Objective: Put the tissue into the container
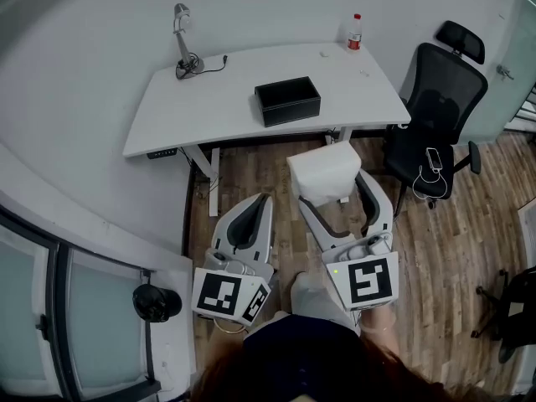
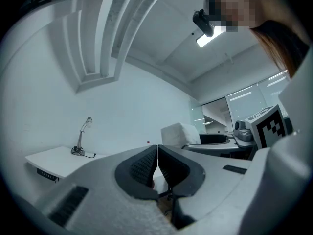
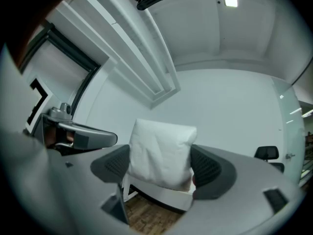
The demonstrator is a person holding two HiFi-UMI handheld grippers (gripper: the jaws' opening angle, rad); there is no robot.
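Observation:
A white tissue pack (image 1: 325,172) sits between the jaws of my right gripper (image 1: 335,198), held in the air in front of the desk; both pads press its sides. From the right gripper view the tissue pack (image 3: 160,153) fills the gap between the pads, and the right gripper (image 3: 161,168) is shut on it. The black open container (image 1: 287,100) rests on the white desk (image 1: 209,99), beyond the pack. My left gripper (image 1: 251,216) hangs lower left over the floor. Its jaws meet with nothing between them, as the left gripper (image 2: 157,168) shows in its own view.
A desk lamp (image 1: 183,44) with a cable stands at the desk's back left, a red-capped bottle (image 1: 355,33) at the back right. A black office chair (image 1: 440,115) stands right of the desk. A wall runs along the left, wood floor (image 1: 452,249) lies below.

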